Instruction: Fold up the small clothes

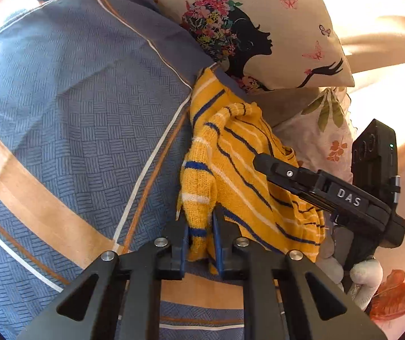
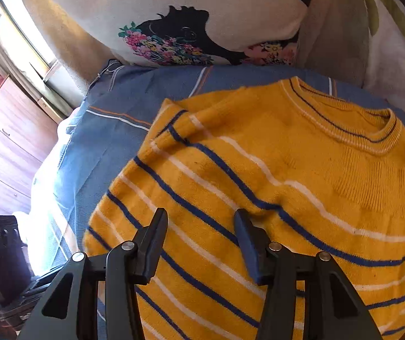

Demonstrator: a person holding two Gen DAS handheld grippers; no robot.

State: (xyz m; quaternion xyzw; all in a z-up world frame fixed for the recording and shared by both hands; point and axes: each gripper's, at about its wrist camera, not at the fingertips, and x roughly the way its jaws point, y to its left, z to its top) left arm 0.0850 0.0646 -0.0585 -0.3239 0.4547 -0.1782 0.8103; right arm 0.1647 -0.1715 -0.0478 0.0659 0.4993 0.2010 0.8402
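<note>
A small yellow knit sweater with blue and white stripes lies on a blue patterned bedsheet. In the left wrist view the sweater is bunched, and my left gripper is shut on its striped sleeve cuff, lifting it. My right gripper is open, its fingers hovering just above the sweater's body below the collar. The right gripper also shows in the left wrist view, resting over the sweater from the right.
A cream pillow printed with a woman's floral silhouette lies just beyond the sweater, with a leaf-print pillow beside it. A wooden dresser stands off the bed's left side in the right wrist view.
</note>
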